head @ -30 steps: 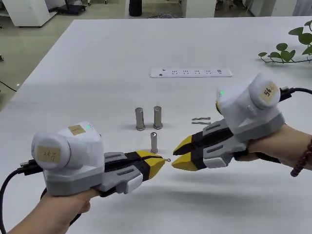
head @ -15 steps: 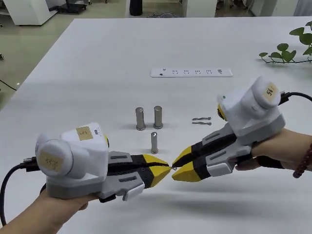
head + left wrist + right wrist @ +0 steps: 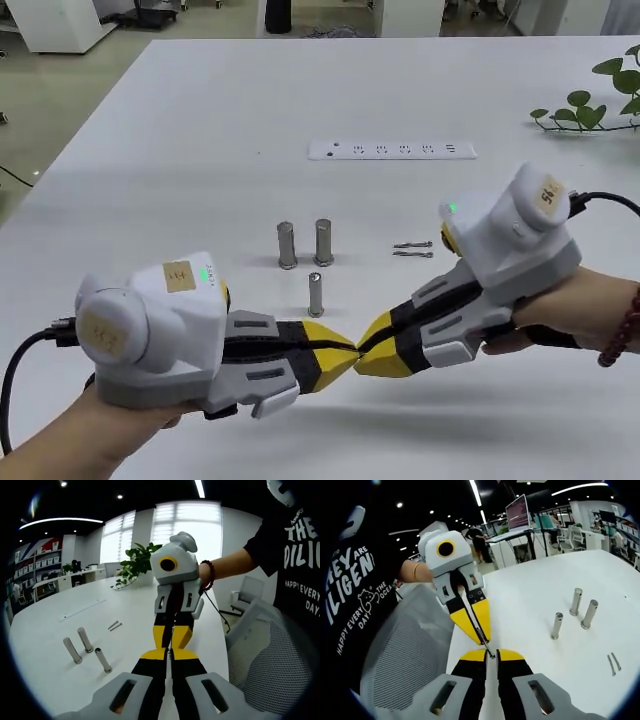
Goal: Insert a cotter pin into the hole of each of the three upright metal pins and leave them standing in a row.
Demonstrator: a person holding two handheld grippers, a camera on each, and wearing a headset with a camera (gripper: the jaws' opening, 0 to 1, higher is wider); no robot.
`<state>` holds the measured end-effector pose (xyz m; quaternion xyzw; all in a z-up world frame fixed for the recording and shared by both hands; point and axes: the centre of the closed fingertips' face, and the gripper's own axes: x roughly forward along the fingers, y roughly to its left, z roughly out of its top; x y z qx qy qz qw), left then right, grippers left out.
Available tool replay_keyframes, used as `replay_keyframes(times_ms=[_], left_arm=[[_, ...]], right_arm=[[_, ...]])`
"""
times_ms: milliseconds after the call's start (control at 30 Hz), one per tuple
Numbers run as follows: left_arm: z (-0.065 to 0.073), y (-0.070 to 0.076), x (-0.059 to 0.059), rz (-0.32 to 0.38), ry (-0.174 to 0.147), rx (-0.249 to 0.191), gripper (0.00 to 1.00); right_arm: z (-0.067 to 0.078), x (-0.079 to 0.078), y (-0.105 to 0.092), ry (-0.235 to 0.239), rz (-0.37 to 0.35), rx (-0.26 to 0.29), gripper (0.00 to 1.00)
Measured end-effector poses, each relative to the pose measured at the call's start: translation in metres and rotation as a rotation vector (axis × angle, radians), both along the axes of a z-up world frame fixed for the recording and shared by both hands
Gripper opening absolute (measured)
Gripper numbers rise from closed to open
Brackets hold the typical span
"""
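Meeting tip to tip over the near part of the white table (image 3: 200,140), the left gripper (image 3: 343,357) and right gripper (image 3: 368,355) point at each other, each held in a hand. Between their yellow tips runs a thin cotter pin (image 3: 487,647). The left jaws are pressed together on one end of it, and the right jaws are drawn in narrow on the other end, with only a dark slit between them in the right gripper view. Three metal pins (image 3: 323,241) stand upright just beyond the grippers, apart from them. Two stand side by side farther back, and the third stands alone nearer, in front of the gap between them and closest to the gripper tips. To the right of the far two, two spare cotter pins (image 3: 412,248) lie flat on the table, close together. A white power strip (image 3: 392,150) lies farther away near the middle, and a leafy plant (image 3: 590,105) reaches in from the far right edge.
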<state>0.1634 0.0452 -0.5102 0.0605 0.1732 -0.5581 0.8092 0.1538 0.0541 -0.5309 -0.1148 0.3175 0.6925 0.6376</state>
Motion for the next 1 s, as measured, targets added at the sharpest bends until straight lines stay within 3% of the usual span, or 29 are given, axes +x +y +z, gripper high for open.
replay_keyframes(times_ms=[300, 700, 1000], left_arm=[[-0.001, 0.003, 0.003, 0.031, 0.016, -0.007, 0.00], [-0.006, 0.004, 0.006, 0.062, 0.020, 0.007, 0.00], [-0.010, 0.006, 0.013, 0.101, 0.004, 0.029, 0.03]], right_arm=[[0.003, 0.003, 0.000, -0.044, 0.006, -0.017, 0.00], [-0.002, 0.007, -0.002, -0.167, 0.054, -0.074, 0.00], [-0.012, 0.013, -0.006, -0.191, 0.079, -0.126, 0.00]])
